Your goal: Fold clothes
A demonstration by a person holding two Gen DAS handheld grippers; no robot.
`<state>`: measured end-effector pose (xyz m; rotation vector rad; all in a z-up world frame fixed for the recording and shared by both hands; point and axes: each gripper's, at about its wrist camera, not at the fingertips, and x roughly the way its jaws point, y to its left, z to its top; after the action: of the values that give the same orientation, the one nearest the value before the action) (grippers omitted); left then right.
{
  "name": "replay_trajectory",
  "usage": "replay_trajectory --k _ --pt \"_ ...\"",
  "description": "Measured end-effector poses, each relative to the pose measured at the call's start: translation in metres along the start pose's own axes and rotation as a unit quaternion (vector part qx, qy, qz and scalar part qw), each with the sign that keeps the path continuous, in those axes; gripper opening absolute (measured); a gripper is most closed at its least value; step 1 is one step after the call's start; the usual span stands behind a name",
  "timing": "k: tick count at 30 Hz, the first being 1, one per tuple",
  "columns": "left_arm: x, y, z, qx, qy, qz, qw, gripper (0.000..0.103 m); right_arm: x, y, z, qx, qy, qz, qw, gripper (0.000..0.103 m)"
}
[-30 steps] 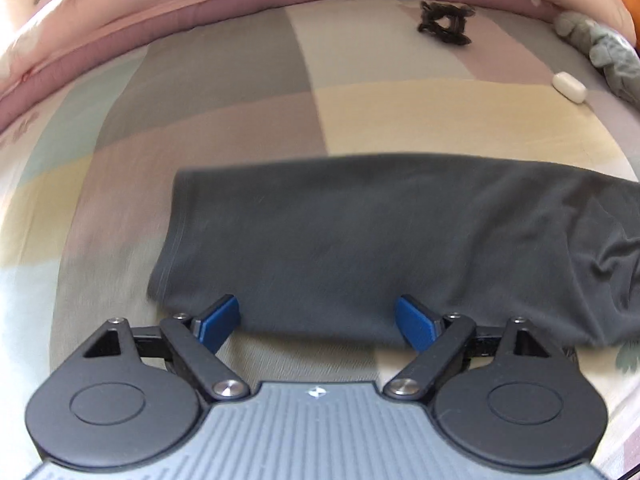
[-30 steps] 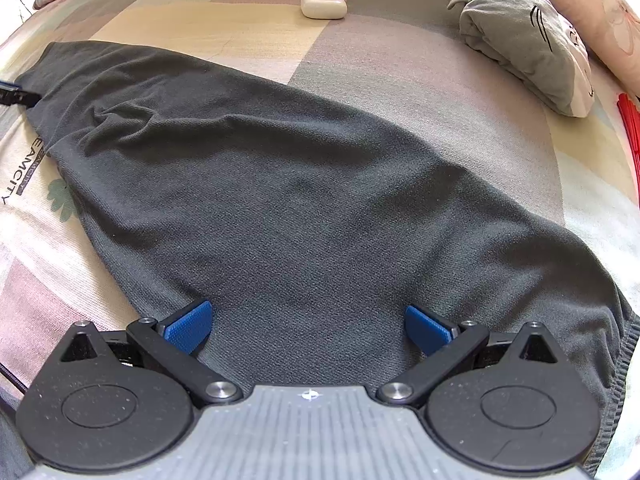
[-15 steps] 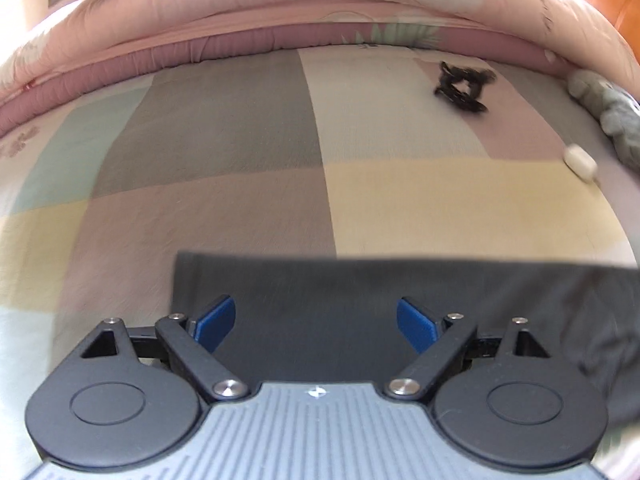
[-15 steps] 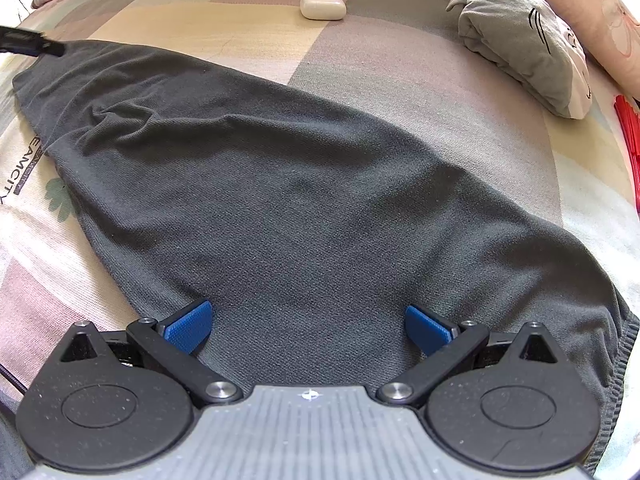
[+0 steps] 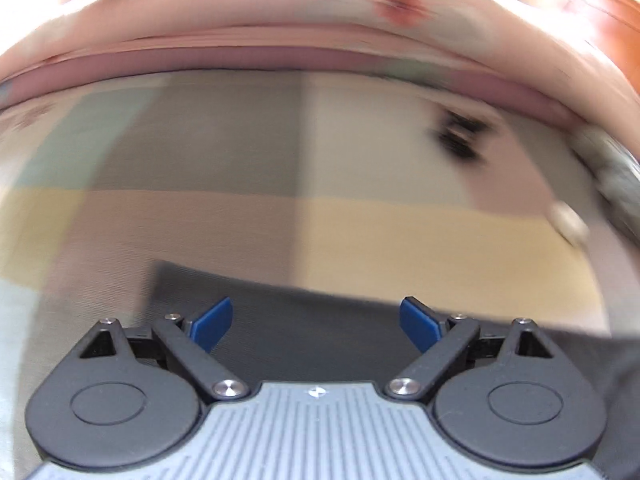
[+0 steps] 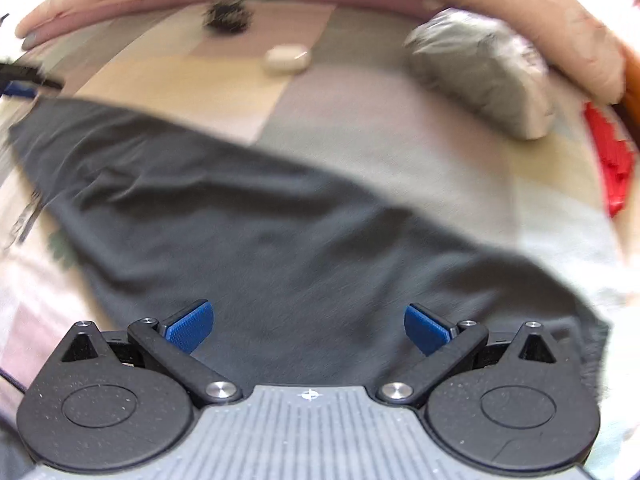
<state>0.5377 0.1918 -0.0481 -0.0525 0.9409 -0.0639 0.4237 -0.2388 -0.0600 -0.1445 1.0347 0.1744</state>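
Left gripper (image 5: 316, 320): fingers wide apart, holding nothing, over the shirt's edge.
Right gripper (image 6: 308, 326): fingers wide apart, holding nothing.
Shirt (image 6: 256, 216): dark grey, spread on the bed (image 6: 400, 140).

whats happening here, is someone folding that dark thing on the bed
Yes. A person with a handheld gripper in each hand is working on a dark grey garment spread on a patchwork bedsheet. The left gripper and right gripper are both open above the cloth, neither holding it. Both views are motion-blurred. A folded grey garment, a small white case and a black hair clip lie farther back.
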Motion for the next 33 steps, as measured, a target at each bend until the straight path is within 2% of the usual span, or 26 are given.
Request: replay_trajectory --k 2,4,7,9,11,14,16,18,20,22,25,27,30,33 --pt "0.002 -0.034 -0.009 0.046 0.012 -0.030 0.9984 0.090 0.002 -0.016 0.004 0.013 -0.009 -0.023 1.000 0.103" --pt "0.009 -0.066 -0.018 0.093 0.030 -0.054 0.9937 0.090 0.009 -0.035 0.009 0.038 -0.010 -0.028 0.999 0.103" --pt "0.014 -0.069 -0.019 0.094 0.040 -0.033 0.9943 0.090 0.025 -0.056 0.013 0.049 -0.004 -0.003 0.999 0.103" --pt "0.018 -0.070 -0.019 0.094 0.046 -0.020 0.9943 0.093 0.044 -0.072 0.013 0.062 0.011 -0.018 0.998 0.103" --pt "0.022 -0.072 -0.020 0.094 0.052 -0.006 0.9942 0.093 0.056 -0.093 0.014 0.095 -0.002 -0.042 0.995 0.103" --pt "0.028 -0.075 -0.020 0.094 0.061 0.014 0.9936 0.093 0.054 -0.113 0.023 0.147 -0.002 -0.056 0.988 0.103" --pt "0.025 -0.078 -0.019 0.098 0.057 0.017 0.9934 0.090 0.043 -0.111 0.030 0.160 -0.010 -0.058 0.985 0.103" --pt "0.017 -0.083 -0.017 0.105 0.043 0.010 0.9935 0.091 0.033 -0.101 0.036 0.167 -0.014 -0.032 0.985 0.103" --pt "0.017 -0.089 -0.015 0.105 0.042 -0.003 0.9936 0.091 0.032 -0.088 0.039 0.172 -0.006 -0.027 0.985 0.103" --pt "0.021 -0.095 -0.016 0.111 0.043 -0.011 0.9929 0.091 0.040 -0.077 0.040 0.173 0.001 -0.032 0.984 0.103" --pt "0.028 -0.103 -0.021 0.122 0.046 -0.008 0.9914 0.091 0.061 -0.072 0.045 0.182 0.002 -0.078 0.980 0.103" --pt "0.038 -0.103 -0.022 0.124 0.053 0.002 0.9909 0.091 0.071 -0.077 0.049 0.199 -0.009 -0.092 0.976 0.103" --pt "0.044 -0.102 -0.018 0.111 0.051 0.011 0.9925 0.096 0.075 -0.085 0.059 0.201 -0.019 -0.091 0.975 0.103" --pt "0.039 -0.103 -0.011 0.095 0.039 0.003 0.9947 0.092 0.058 -0.093 0.063 0.203 -0.030 -0.081 0.975 0.103"
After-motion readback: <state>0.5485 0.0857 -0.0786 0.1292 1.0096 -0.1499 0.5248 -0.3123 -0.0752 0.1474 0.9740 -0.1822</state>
